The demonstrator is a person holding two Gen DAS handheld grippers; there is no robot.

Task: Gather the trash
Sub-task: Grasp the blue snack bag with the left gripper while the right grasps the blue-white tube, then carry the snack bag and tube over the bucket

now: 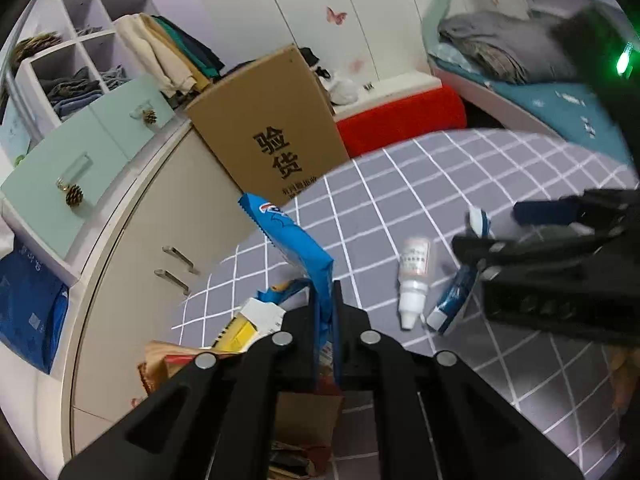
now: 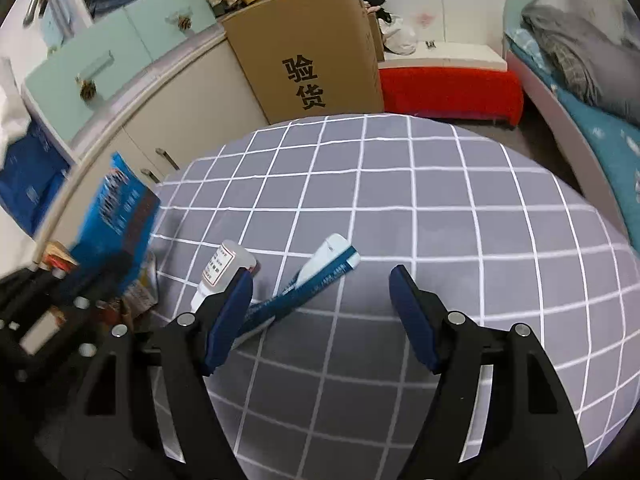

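Note:
My left gripper (image 1: 325,292) is shut on a blue snack wrapper (image 1: 294,246) and holds it upright over a brown paper bag (image 1: 308,420) with other trash in it. On the grey checked table cover lie a small white bottle (image 1: 414,280) and a blue-and-white tube (image 1: 454,298). My right gripper (image 2: 322,276) is open and empty just above them; the bottle (image 2: 222,268) lies beside its left finger and the tube (image 2: 316,276) reaches between the fingers. The wrapper (image 2: 116,216) and the left gripper show at the left of the right wrist view.
A tall cardboard box (image 1: 272,128) stands past the table's far edge, beside a beige cabinet (image 1: 160,248) with mint drawers (image 1: 76,156). A red bench (image 2: 448,92) and a bed (image 2: 592,92) lie at the back right. A yellow-and-white carton (image 1: 248,324) sticks out of the bag.

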